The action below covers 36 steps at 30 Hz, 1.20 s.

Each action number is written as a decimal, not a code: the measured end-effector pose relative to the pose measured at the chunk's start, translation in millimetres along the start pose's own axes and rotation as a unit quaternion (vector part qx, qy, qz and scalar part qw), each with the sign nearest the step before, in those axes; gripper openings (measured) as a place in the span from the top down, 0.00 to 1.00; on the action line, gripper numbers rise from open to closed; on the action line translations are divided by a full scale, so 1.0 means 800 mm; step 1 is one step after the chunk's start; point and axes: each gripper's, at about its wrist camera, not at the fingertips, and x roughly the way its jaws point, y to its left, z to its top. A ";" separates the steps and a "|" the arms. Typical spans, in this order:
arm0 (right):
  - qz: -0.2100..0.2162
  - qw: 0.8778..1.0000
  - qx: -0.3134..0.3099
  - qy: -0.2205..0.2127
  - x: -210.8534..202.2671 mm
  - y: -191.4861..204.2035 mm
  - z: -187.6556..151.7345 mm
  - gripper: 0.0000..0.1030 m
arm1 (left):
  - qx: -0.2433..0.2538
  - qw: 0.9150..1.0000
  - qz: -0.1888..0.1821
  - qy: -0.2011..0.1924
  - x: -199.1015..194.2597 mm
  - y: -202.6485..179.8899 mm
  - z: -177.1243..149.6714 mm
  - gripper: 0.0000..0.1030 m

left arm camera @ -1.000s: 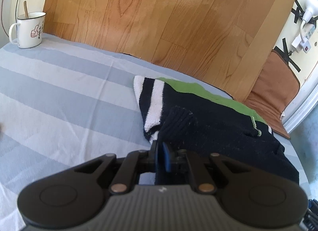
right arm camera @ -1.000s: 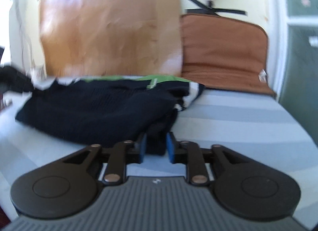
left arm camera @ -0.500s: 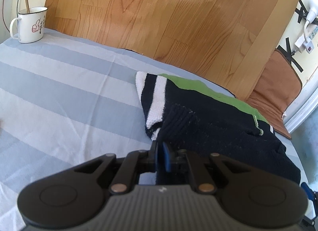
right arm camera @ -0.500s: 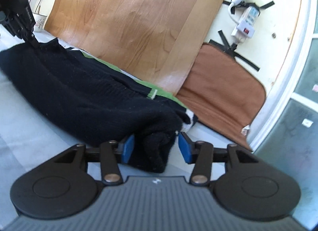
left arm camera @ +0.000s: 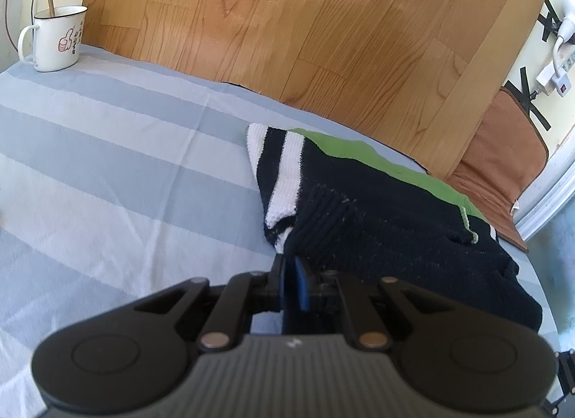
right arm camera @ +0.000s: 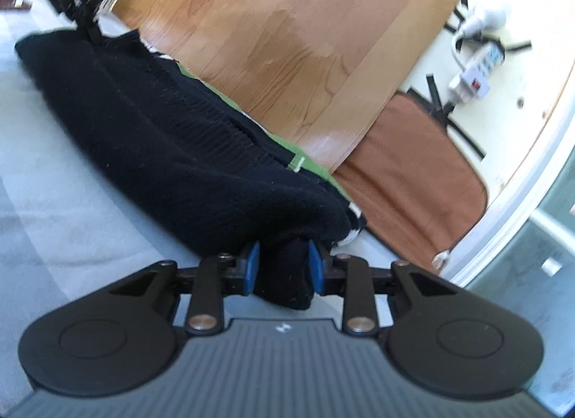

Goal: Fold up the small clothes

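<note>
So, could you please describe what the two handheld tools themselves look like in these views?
Both look alike. The left tool and the right tool each have a grey ribbed body with a small white logo, two round black lobes at the sides, black linkage arms pinned with brass-coloured rivets, and two black fingers faced with blue pads. No cables or sleeves show.

One black knitted garment (left arm camera: 377, 224) with green and white bands is lying on one striped cloth (left arm camera: 107, 166). One white mug (left arm camera: 57, 39) is holding one stick (left arm camera: 50, 1), while one brown cushion (right arm camera: 406, 173) and one wooden board (left arm camera: 305, 33) are leaning at the wall. Two grippers, the left gripper (left arm camera: 293, 283) and the right gripper (right arm camera: 284, 267), are showing, along with one white power strip (right arm camera: 478, 69).
</note>
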 end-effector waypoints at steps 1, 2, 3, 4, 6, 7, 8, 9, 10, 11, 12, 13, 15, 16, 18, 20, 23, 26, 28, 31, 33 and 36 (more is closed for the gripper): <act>0.010 1.000 0.009 -0.002 0.002 -0.007 -0.002 0.90 | 0.000 1.000 0.000 0.000 0.000 0.001 0.000 0.93; -0.001 1.000 0.015 -0.001 0.001 -0.010 -0.004 0.90 | -0.001 1.000 -0.001 0.001 0.000 0.001 0.001 0.93; -0.022 1.000 0.015 -0.009 -0.003 -0.013 -0.006 0.90 | -0.002 1.000 -0.002 0.001 -0.001 0.001 0.001 0.93; -0.037 0.999 0.027 -0.015 -0.011 -0.019 -0.007 0.90 | -0.003 1.000 -0.003 0.000 -0.002 0.002 0.001 0.93; -0.051 0.995 0.076 -0.025 -0.029 -0.038 -0.008 0.90 | -0.001 1.000 -0.002 -0.004 -0.004 0.002 0.002 0.93; -0.054 0.993 0.102 -0.025 -0.036 -0.047 -0.010 0.90 | 0.001 1.000 0.000 -0.006 -0.003 0.001 0.002 0.93; -0.048 0.990 0.129 -0.017 -0.037 -0.057 -0.015 0.90 | 0.003 1.000 0.002 -0.005 -0.002 0.001 0.001 0.93; -0.033 0.985 0.169 0.001 -0.034 -0.066 -0.022 0.90 | 0.006 1.000 0.002 -0.003 0.000 0.000 0.000 0.93; -0.012 0.974 0.223 0.027 -0.026 -0.076 -0.033 0.90 | 0.008 1.000 0.005 -0.001 0.003 -0.002 -0.001 0.93; 0.017 0.956 0.287 0.057 -0.016 -0.086 -0.048 0.90 | 0.011 1.000 0.008 0.001 0.005 -0.003 -0.003 0.93; 0.031 0.942 0.330 0.047 -0.018 -0.095 -0.057 0.90 | 0.013 1.000 0.012 0.003 0.008 -0.004 -0.004 0.93; 0.044 0.932 0.355 0.054 -0.018 -0.104 -0.058 0.89 | 0.015 1.000 0.015 0.006 0.010 -0.004 -0.005 0.93; 0.073 0.917 0.385 0.067 -0.019 -0.119 -0.057 0.87 | 0.015 1.000 0.014 0.010 0.010 -0.002 -0.003 0.92; 0.076 0.912 0.398 0.063 -0.022 -0.127 -0.057 0.85 | 0.017 1.000 0.013 0.009 0.007 -0.002 -0.002 0.90; 0.081 0.904 0.417 0.043 -0.028 -0.142 -0.053 0.75 | 0.019 1.000 0.011 0.002 0.000 0.000 -0.001 0.89; 0.076 0.908 0.410 0.023 -0.029 -0.147 -0.037 0.72 | 0.016 1.000 0.003 -0.004 -0.008 0.002 -0.001 0.89; 0.058 0.931 0.361 -0.003 -0.016 -0.144 -0.008 0.72 | 0.027 0.999 -0.013 -0.012 -0.018 -0.004 -0.001 0.84; 0.075 0.941 0.330 -0.012 0.007 -0.148 0.010 0.71 | 0.060 0.998 -0.019 -0.023 -0.025 -0.019 -0.006 0.74; 0.107 0.946 0.307 0.001 0.030 -0.141 0.021 0.71 | 0.087 0.996 -0.012 -0.021 -0.020 -0.032 -0.011 0.73; 0.136 0.957 0.254 0.041 0.071 -0.116 0.032 0.71 | 0.118 0.993 -0.005 -0.011 -0.004 -0.049 -0.020 0.84; 0.148 0.955 0.242 0.083 0.097 -0.101 0.028 0.92 | 0.139 0.990 0.007 -0.007 0.006 -0.056 -0.027 0.97; 0.150 0.943 0.291 0.055 0.091 -0.124 0.031 0.93 | 0.131 0.991 0.015 -0.020 0.000 -0.052 -0.024 0.98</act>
